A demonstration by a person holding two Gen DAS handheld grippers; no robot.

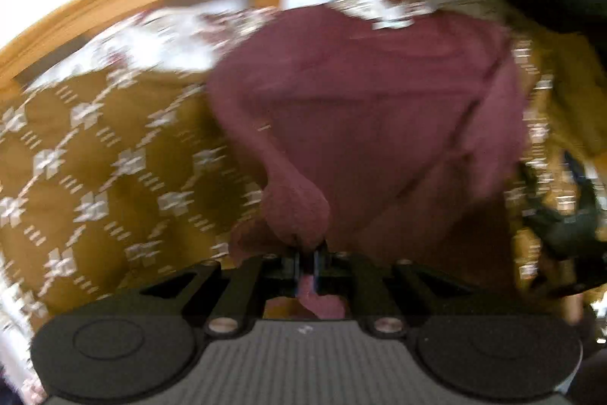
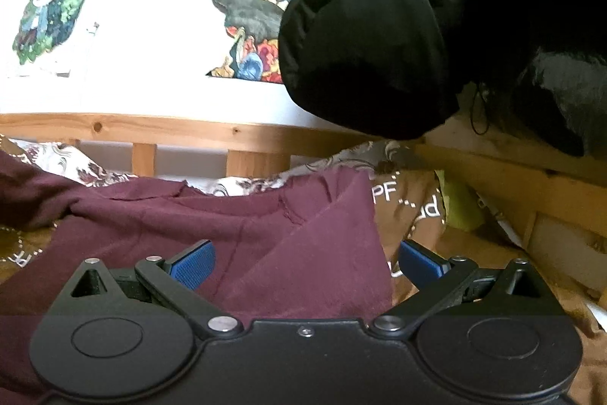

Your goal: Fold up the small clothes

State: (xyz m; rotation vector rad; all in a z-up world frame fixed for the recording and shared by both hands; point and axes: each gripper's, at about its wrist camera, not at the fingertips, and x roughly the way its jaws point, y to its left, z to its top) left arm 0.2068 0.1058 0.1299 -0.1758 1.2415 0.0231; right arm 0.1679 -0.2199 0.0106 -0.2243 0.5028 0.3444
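Observation:
A maroon garment (image 1: pixel 371 109) lies spread on a mustard patterned bedspread (image 1: pixel 95 147). My left gripper (image 1: pixel 306 262) is shut on a bunched corner of the maroon garment, with cloth pinched between the jaws; this view is motion-blurred. In the right wrist view the same maroon garment (image 2: pixel 265 238) lies rumpled with a folded edge. My right gripper (image 2: pixel 305 264) is open just above it, its blue pads (image 2: pixel 193 264) wide apart on either side of the fold. The right gripper also shows at the right edge of the left wrist view (image 1: pixel 565 226).
A wooden bed frame (image 2: pixel 151 128) runs behind the bedspread against a white wall with colourful posters (image 2: pixel 246 10). A black padded jacket (image 2: pixel 417 25) hangs over the frame at the right. A brown printed cushion (image 2: pixel 413 211) lies beside the garment.

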